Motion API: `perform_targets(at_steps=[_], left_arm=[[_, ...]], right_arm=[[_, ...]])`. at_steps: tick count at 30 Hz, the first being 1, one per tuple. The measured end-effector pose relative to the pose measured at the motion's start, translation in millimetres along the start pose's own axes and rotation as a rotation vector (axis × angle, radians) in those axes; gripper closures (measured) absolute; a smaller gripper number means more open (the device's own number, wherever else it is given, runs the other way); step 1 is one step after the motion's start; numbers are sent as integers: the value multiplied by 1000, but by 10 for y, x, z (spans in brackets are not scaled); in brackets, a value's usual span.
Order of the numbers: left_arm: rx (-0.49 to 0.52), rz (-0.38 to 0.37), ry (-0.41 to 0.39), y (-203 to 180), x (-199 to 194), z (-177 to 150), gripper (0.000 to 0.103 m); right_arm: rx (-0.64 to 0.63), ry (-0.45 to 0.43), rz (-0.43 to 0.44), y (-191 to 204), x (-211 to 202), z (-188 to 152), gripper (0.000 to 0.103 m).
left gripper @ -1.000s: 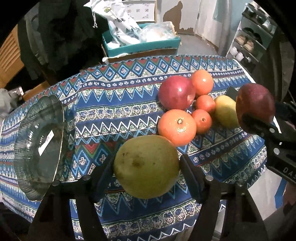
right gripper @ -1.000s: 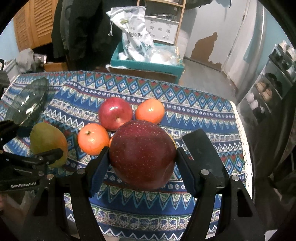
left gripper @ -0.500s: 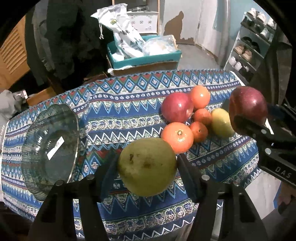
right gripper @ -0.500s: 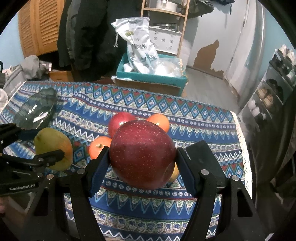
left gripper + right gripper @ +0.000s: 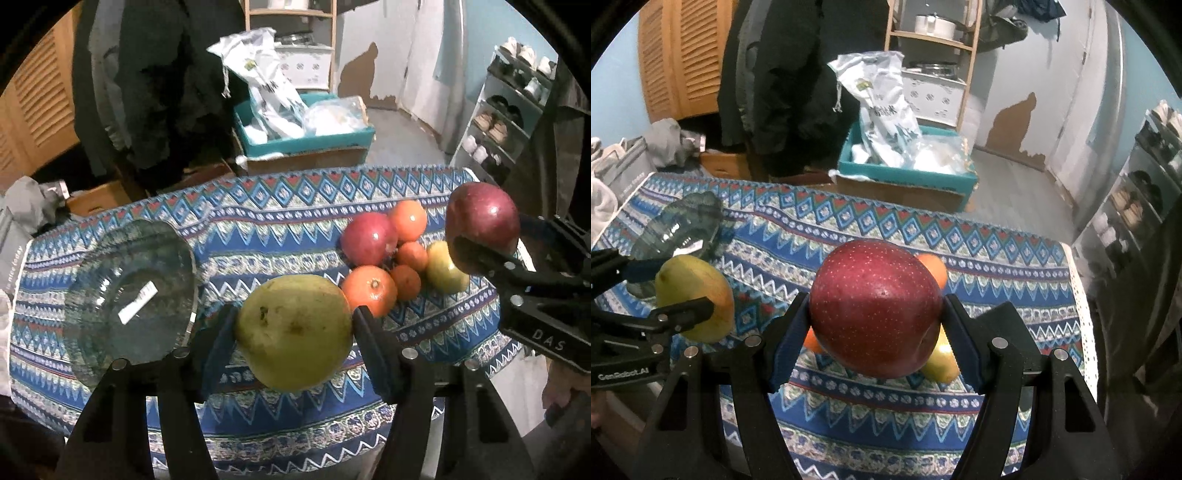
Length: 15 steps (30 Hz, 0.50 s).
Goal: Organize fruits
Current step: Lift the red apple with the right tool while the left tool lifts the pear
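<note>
My left gripper [image 5: 293, 339] is shut on a yellow-green pear [image 5: 293, 332], held up above the patterned tablecloth [image 5: 258, 236]. My right gripper [image 5: 875, 328] is shut on a dark red apple [image 5: 875, 306], also lifted off the table. A clear glass bowl [image 5: 129, 295] stands on the cloth to the left of the pear. A cluster of fruit stays on the cloth at the right: a red apple [image 5: 367, 238], several oranges [image 5: 369, 290] and a yellow-green fruit [image 5: 443, 273]. In the left wrist view the dark red apple [image 5: 482, 221] in the right gripper hangs over that cluster.
Behind the table a teal box [image 5: 303, 142] holds plastic bags. Dark coats [image 5: 790, 81] hang at the back left, next to wooden louvred doors [image 5: 679, 59]. A shoe rack [image 5: 509, 110] stands at the right. The cloth's near edge [image 5: 886, 461] lies just below the grippers.
Both grippers have risen with their fruit, so the table looks farther below. The left fingers have drawn tighter on the pear. The bowl and the fruit cluster have stayed in place.
</note>
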<state>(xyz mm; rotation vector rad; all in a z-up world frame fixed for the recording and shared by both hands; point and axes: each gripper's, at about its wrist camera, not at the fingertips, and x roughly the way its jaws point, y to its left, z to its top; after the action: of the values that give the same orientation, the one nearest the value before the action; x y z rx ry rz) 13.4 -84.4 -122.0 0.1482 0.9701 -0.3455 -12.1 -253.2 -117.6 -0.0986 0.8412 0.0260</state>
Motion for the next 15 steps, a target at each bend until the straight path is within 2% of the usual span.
perform_targets(at_steps=[15], left_arm=[[-72,63,-80,512,-332,74,38]], right_arm=[[-42,-45,59,443,-34,347,32]])
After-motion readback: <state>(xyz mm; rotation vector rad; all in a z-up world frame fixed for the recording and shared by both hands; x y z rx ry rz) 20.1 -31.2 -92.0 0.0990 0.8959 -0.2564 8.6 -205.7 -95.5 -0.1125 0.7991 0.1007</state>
